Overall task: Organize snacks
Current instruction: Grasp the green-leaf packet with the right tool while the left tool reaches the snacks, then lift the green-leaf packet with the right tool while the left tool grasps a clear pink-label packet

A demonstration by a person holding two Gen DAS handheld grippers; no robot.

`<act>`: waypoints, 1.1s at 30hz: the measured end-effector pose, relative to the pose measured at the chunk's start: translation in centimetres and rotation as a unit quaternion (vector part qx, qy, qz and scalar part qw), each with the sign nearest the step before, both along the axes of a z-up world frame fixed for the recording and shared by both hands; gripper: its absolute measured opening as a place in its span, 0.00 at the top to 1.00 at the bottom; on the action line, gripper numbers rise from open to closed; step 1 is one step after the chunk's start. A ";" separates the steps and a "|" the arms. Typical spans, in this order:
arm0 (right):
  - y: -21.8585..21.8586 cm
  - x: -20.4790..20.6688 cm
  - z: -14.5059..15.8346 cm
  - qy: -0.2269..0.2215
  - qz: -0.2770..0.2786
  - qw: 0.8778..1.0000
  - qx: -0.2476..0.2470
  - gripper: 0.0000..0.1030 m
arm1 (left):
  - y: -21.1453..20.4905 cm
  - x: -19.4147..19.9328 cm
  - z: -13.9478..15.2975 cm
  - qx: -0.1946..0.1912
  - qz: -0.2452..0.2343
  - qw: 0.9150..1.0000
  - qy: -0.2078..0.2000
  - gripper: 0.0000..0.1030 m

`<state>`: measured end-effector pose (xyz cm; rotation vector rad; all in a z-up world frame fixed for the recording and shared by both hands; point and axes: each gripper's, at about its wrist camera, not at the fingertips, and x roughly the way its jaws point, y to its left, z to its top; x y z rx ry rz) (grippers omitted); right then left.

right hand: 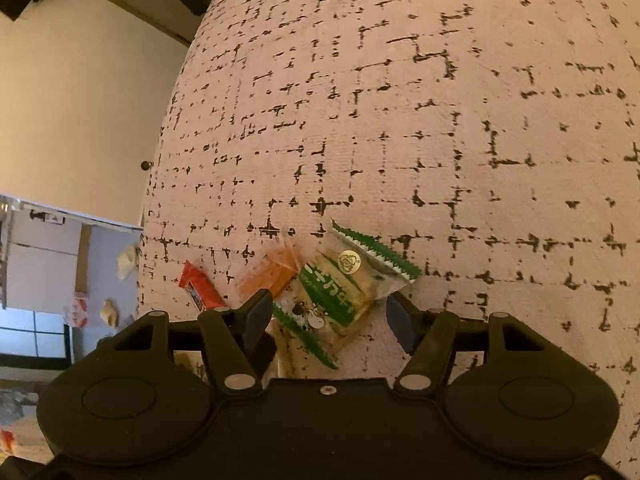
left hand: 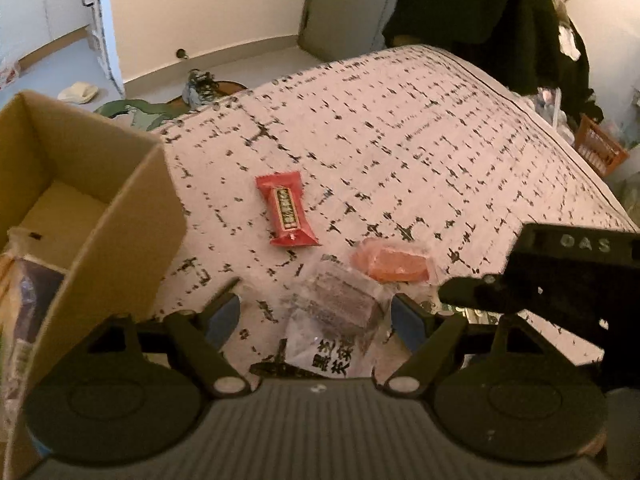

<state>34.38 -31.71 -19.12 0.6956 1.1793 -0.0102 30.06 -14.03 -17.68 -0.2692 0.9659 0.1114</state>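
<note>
left wrist view, left gripper (left hand: 316, 312) tilted down, jaws spread around dark snack packet (left hand: 340, 304)

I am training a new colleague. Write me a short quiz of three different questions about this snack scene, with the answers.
1. True or false: the left gripper is shut on the red candy bar.
2. Which packet lies between the open fingers of the right gripper? A) green-striped cracker packet B) orange packet C) a bottle
3. Fill in: the cardboard box stands to the ___ of the clear dark-snack packet in the left wrist view.

Key: 1 false, its jaws are open above the clear packet; 2 A; 3 left.
</note>
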 end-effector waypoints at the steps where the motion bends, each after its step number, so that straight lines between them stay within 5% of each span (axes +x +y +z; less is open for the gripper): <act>1: 0.1 0.1 0.0 -0.002 0.003 1.000 -0.005 0.38 | -0.1 0.1 -0.2 -0.001 -0.006 1.000 0.000 0.21; 4: 0.3 0.1 -0.1 -0.007 0.005 1.000 -0.015 0.39 | -0.3 0.3 -0.8 -0.005 -0.012 1.000 0.003 0.21; 6: 0.5 0.1 0.0 -0.007 0.008 0.999 -0.038 0.50 | -0.2 0.5 -1.3 -0.009 -0.009 1.000 0.009 0.22; 7: 0.6 0.0 0.1 -0.007 0.012 0.998 -0.054 0.63 | -0.2 0.5 -1.5 -0.011 -0.011 1.000 0.011 0.25; 10: 0.4 -0.2 0.3 -0.016 0.016 0.998 -0.056 0.71 | -0.2 0.3 -1.5 -0.010 -0.018 1.000 0.003 0.49; 14: 0.2 -0.5 0.9 -0.025 0.017 0.998 -0.052 0.80 | 0.2 -0.1 -1.2 -0.007 -0.005 1.000 0.005 0.55; 33: -1.2 -2.8 6.5 -0.104 0.020 0.994 -0.017 0.88 | 2.7 -3.9 3.3 -0.006 0.020 0.999 -0.031 0.57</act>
